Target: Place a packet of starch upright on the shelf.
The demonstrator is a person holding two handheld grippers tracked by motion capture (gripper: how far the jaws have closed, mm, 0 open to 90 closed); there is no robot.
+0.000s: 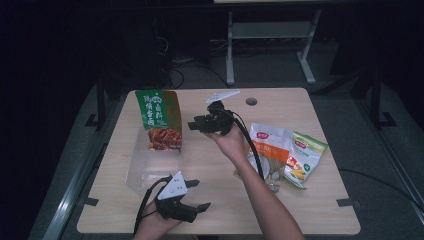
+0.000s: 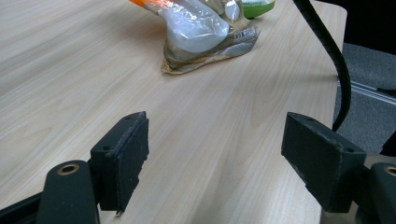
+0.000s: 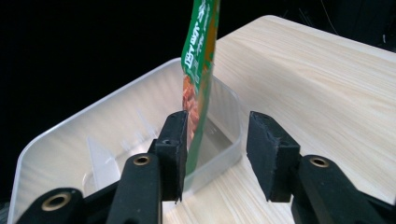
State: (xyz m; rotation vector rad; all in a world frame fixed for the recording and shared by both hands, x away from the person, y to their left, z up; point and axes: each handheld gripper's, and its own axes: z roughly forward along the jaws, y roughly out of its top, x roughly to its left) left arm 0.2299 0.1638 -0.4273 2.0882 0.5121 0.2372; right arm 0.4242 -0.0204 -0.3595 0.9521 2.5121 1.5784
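Green food pouch (image 1: 159, 120) stands upright in the clear plastic container (image 1: 142, 167) at the left middle of the high view, its printed face toward us, its top leaning toward the far edge of the wooden table (image 1: 210, 205). In the right gripper view we see the same pouch (image 3: 198, 70) edge-on, rising from inside the container (image 3: 56, 154) near its right-hand wall.

Our right gripper (image 1: 200, 123) sits just right of the pouch in the centre of the high view, pointing left toward it. Its jaws are parted and grip nothing: in the right gripper view the left pad (image 3: 175, 149) stands just beside the pouch's edge, and we cannot tell whether it touches; the right pad (image 3: 268, 154) is well apart from it, with bare table between.

Our left gripper (image 1: 197, 194) lies low at the lower centre of the high view, just beside the near right corner of the container. Its jaws are spread wide with nothing between them; the left gripper view shows only table surface (image 2: 84, 70) in the gap.

Two more packets lie right of centre in the high view: an orange-and-white packet (image 1: 270, 150) and, just beside it on the right, a green-and-white packet (image 1: 305, 157). The right gripper's black cable (image 1: 250, 145) runs across the orange-and-white one.
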